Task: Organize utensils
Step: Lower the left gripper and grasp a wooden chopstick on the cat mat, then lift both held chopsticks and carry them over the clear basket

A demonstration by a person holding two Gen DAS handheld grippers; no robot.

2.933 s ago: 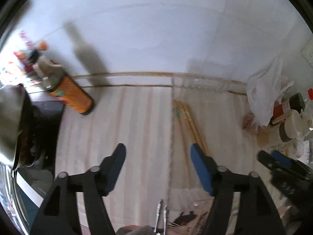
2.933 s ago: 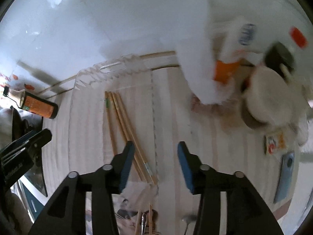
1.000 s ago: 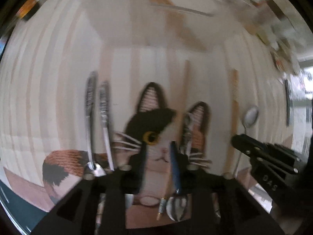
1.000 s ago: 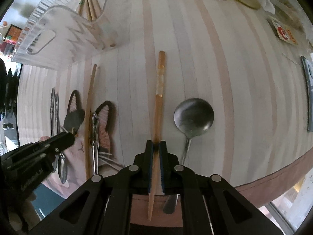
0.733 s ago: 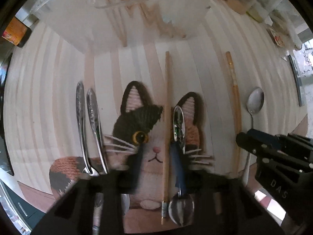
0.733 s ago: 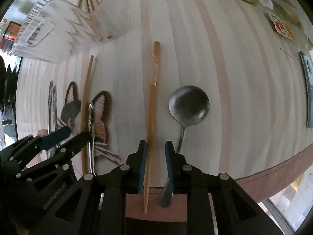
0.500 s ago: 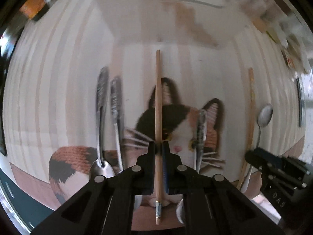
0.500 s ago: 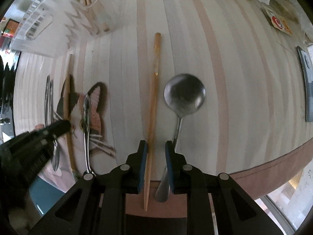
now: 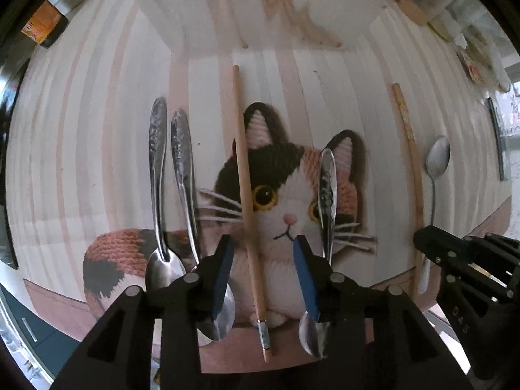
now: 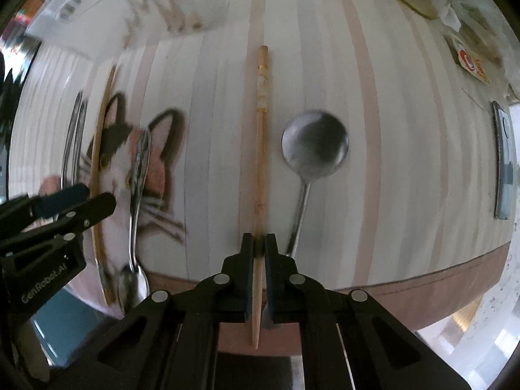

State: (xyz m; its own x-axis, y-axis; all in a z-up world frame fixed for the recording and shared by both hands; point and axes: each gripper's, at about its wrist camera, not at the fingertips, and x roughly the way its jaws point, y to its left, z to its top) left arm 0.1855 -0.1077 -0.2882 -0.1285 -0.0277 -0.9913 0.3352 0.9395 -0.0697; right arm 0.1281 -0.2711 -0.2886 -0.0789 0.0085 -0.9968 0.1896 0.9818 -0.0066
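Several chopsticks (image 9: 321,34) already lie in the far tray (image 9: 201,9); right gripper (image 10: 259,253) jaws clench one chopstick (image 10: 261,136), left gripper (image 9: 263,260) jaws released, spoons (image 9: 157,175) remaining.

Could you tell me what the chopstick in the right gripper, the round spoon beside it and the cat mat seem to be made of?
Chopstick: probably wood or bamboo; matte tan, with thin gold bands near its far end. Round spoon: looks like metal, likely stainless steel; grey with a soft sheen. Cat mat: it shows a knitted yarn texture, yet the spoons lie flat on it, so it may be a print.
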